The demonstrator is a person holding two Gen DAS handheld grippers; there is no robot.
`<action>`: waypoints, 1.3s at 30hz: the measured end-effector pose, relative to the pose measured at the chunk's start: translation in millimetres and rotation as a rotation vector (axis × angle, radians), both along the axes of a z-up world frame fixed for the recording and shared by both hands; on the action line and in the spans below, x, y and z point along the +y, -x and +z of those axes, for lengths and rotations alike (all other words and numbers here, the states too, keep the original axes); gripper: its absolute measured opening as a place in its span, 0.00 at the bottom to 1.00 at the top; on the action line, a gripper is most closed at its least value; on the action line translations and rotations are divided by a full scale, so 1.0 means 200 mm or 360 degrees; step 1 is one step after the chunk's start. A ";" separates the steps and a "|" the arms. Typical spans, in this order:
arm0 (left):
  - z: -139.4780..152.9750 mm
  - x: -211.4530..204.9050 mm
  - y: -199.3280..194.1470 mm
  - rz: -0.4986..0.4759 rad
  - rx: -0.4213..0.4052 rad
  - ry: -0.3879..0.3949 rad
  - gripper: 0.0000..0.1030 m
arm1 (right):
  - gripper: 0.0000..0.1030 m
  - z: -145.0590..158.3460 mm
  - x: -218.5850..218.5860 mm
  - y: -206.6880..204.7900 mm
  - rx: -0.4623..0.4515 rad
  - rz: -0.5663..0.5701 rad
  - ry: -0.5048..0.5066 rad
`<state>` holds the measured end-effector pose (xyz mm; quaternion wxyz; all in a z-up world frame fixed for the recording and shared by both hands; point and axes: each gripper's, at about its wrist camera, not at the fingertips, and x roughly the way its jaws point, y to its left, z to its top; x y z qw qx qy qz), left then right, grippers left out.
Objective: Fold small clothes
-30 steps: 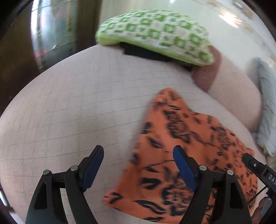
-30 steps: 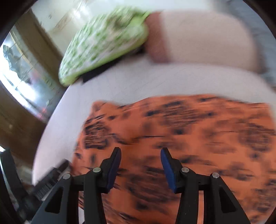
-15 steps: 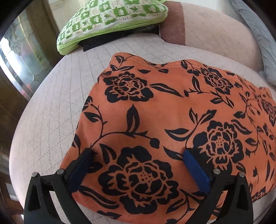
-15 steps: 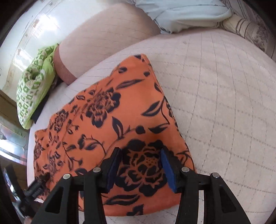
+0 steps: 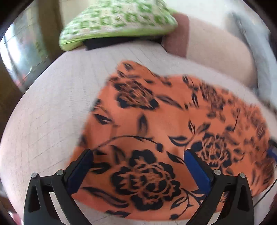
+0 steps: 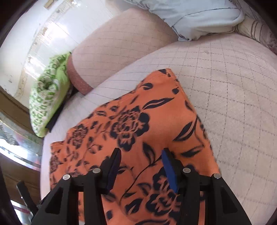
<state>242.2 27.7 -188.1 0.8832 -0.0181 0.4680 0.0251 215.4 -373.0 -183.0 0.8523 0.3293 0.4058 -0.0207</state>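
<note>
An orange garment with a black flower print lies flat on a pale quilted cushion. It also shows in the right wrist view. My left gripper is open and empty, hovering over the garment's near left part. My right gripper is open and empty, above the garment's near right part, its jaws narrower apart. The left view is blurred by motion.
A green and white patterned pillow lies at the cushion's far left. A pink bolster runs behind the garment. A pale blue pillow sits at the far right. Bare quilted cushion lies right of the garment.
Both grippers have pulled back a little from the garment. The left view has swung left and gone blurred. The garment lies in the same place.
</note>
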 end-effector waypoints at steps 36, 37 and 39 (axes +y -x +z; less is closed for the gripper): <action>-0.20 0.41 0.30 0.0235 0.0233 0.1210 0.44 | 0.34 0.10 0.50 0.51 -0.0269 0.0324 0.0162; -0.21 0.40 0.29 0.0234 0.0239 0.1261 0.50 | 0.34 0.09 0.51 0.50 -0.0264 0.0316 0.0182; -0.23 0.40 0.26 0.0246 0.0236 0.1347 0.63 | 0.34 0.07 0.52 0.46 -0.0223 0.0324 0.0166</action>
